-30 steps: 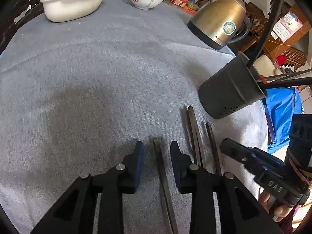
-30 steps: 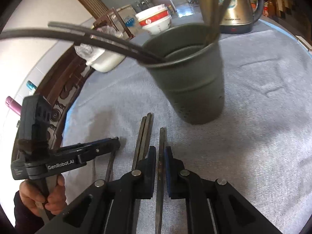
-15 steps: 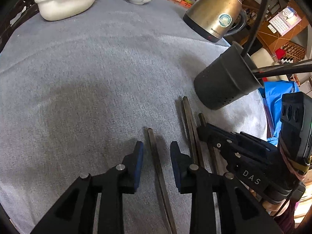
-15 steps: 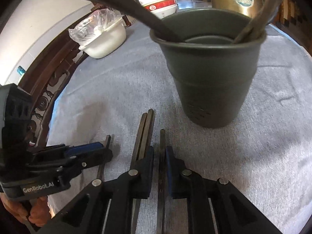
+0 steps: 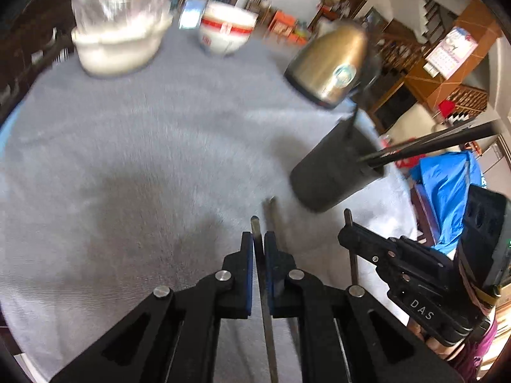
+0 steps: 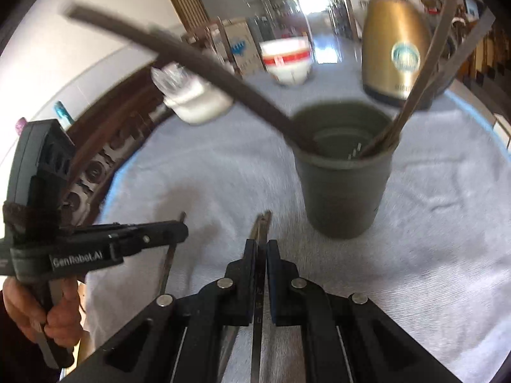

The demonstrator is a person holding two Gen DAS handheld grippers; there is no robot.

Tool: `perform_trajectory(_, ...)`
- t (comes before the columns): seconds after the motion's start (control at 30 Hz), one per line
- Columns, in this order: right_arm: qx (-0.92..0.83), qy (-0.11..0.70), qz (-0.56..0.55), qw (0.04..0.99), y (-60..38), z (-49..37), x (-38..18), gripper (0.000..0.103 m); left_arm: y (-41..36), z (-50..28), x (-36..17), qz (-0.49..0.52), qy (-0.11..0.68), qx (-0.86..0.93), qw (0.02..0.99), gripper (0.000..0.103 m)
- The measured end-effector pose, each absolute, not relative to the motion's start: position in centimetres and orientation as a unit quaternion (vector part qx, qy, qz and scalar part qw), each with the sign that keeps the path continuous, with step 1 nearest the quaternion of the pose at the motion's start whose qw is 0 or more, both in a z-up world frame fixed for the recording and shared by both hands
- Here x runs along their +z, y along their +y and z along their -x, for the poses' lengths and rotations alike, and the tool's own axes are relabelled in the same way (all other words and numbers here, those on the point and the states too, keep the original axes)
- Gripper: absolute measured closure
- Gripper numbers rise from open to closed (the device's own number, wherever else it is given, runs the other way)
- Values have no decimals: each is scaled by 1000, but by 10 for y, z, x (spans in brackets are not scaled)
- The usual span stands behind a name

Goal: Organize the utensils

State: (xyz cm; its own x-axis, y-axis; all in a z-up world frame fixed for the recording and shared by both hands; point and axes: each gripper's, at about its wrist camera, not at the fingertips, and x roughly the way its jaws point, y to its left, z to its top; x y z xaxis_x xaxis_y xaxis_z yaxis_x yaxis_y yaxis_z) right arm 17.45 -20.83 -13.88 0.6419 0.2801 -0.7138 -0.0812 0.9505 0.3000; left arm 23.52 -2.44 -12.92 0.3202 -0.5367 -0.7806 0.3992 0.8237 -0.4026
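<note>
Ahead and to the left of the left gripper (image 5: pixel 258 252) the grey-clothed bench (image 5: pixel 127 159) lies open, a broad stretch running back to the white tub (image 5: pixel 118 48) and red-banded bowl (image 5: pixel 226 32) at the far edge. To the right the way is crowded: the dark utensil cup (image 5: pixel 332 169) stands just ahead, long handles leaning out over its rim, and the gold kettle (image 5: pixel 332 67) rises behind it. The right gripper (image 6: pixel 261 252) works close beside the left, with loose chopsticks (image 5: pixel 271 210) lying on the cloth between them.
</note>
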Motion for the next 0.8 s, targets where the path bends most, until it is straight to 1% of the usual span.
perform_trajectory(0.27, 114, 313, -126, 934, -225, -133, -71, 96, -19, -195, -39, 57, 407, -310, 858, 98)
perform_trajectory(0.37, 110, 313, -114, 937, -222, -132, -64, 96, -18, -186, -23, 48, 387, -314, 866, 98)
perform_trajectory(0.53, 118, 377, -156, 905, -224, -145, -92, 94, -8, -181, -21, 55, 384, -302, 871, 98)
perform_trajectory(0.57, 117, 386, -156, 902, -224, -148, -98, 90, -5, -181, -21, 59, 384, -302, 870, 98)
perform_trajectory(0.6, 113, 397, -148, 899, -223, -151, -107, 82, -3, -179, -20, 61, 383, -304, 870, 98)
perform_trajectory(0.67, 109, 422, -131, 890, -217, -161, -123, 75, 0, -173, -18, 57, 380, -304, 872, 98)
perform_trajectory(0.8, 114, 466, -108, 871, -206, -182, -157, 75, 3, -166, -16, 53, 374, -308, 873, 98)
